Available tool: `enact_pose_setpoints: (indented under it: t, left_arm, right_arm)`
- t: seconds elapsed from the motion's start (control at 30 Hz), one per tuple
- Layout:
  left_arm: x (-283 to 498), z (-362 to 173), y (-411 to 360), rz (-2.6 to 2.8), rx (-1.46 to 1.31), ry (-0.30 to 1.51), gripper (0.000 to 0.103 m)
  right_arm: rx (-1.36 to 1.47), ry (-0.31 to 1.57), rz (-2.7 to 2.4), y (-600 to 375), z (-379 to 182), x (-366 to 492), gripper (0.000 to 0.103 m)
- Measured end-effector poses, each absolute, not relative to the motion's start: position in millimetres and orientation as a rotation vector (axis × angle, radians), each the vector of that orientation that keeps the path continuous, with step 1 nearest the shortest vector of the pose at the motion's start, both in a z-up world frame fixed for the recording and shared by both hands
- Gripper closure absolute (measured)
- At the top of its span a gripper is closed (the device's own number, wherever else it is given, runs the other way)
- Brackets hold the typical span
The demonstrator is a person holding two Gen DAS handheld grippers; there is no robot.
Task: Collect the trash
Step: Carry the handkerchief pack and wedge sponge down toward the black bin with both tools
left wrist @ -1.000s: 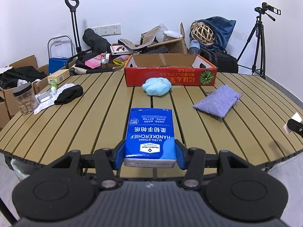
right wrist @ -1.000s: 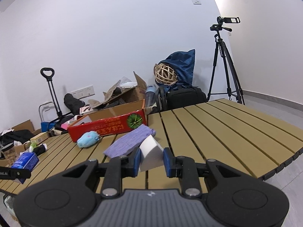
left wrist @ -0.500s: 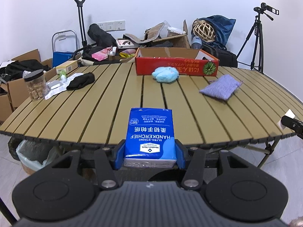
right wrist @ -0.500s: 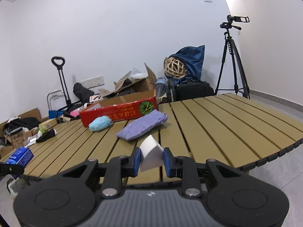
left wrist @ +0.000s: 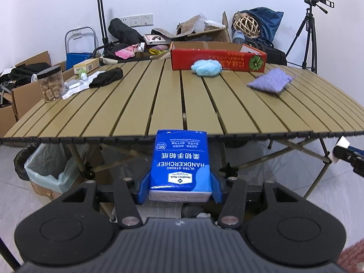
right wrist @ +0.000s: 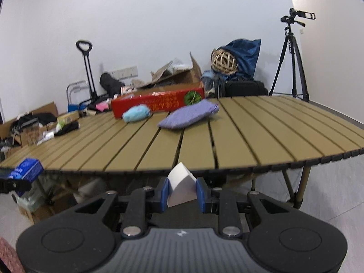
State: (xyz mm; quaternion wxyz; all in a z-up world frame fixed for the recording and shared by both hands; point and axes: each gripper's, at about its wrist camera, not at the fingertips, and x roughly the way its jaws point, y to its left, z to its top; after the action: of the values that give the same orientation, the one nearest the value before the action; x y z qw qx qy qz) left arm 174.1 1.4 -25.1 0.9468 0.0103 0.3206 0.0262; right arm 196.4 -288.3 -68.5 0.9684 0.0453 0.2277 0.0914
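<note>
My left gripper (left wrist: 180, 187) clamps the blue handkerchief pack (left wrist: 181, 161), held off the table's (left wrist: 159, 104) near edge. My right gripper (right wrist: 182, 194) pinches a white folded paper scrap (right wrist: 182, 187). Only the left view shows the lined bin (left wrist: 43, 170) beneath the table's left corner.

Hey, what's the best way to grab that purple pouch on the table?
Grip the purple pouch across its narrow width near the middle, coming from above. It lies flat and looks soft, so a side approach would probably just push it along the table. Jaws should straddle the short sides.
</note>
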Motion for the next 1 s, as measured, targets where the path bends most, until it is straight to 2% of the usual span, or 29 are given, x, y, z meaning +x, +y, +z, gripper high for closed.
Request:
enact_pose_setpoints:
  t: [1.0]
  left_arm:
    - [169, -122, 32, 0.049, 0.006, 0.856, 0.05]
  right_arm:
    - [-0.106, 0.85, 0.218, -213, -158, 185, 0.078]
